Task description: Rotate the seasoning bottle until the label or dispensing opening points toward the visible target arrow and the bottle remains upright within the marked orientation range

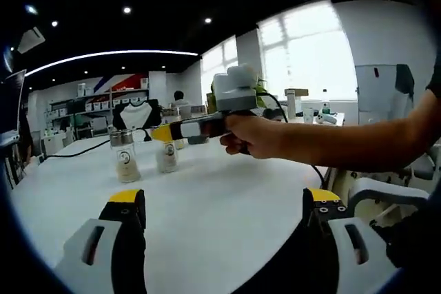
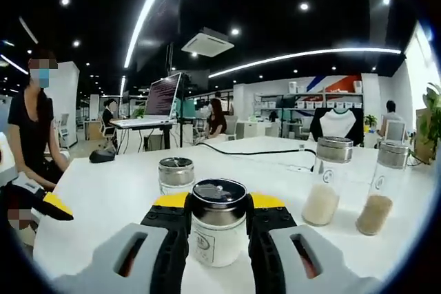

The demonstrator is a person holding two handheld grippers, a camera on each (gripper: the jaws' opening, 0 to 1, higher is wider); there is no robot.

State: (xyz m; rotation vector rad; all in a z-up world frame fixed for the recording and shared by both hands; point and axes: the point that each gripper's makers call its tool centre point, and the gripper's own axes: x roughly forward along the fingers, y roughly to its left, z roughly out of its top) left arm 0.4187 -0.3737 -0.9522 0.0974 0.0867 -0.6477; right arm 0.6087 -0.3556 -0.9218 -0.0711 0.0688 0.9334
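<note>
Two tongs: right tongs (image 2: 219, 228) clamp the seasoning bottle (image 2: 218, 232) upright; left tongs (image 1: 224, 215) gape wide, holding nothing

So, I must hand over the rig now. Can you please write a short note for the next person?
Right gripper: jaws on both sides of the seasoning bottle, upright on the white table; firm grip unclear.
Left gripper: open, empty, low over the table.
Three more jars behind: short jar, two tall jars.
No target arrow seen, so rotation unconfirmed.
Left: turn the bottle, keep it upright.
</note>
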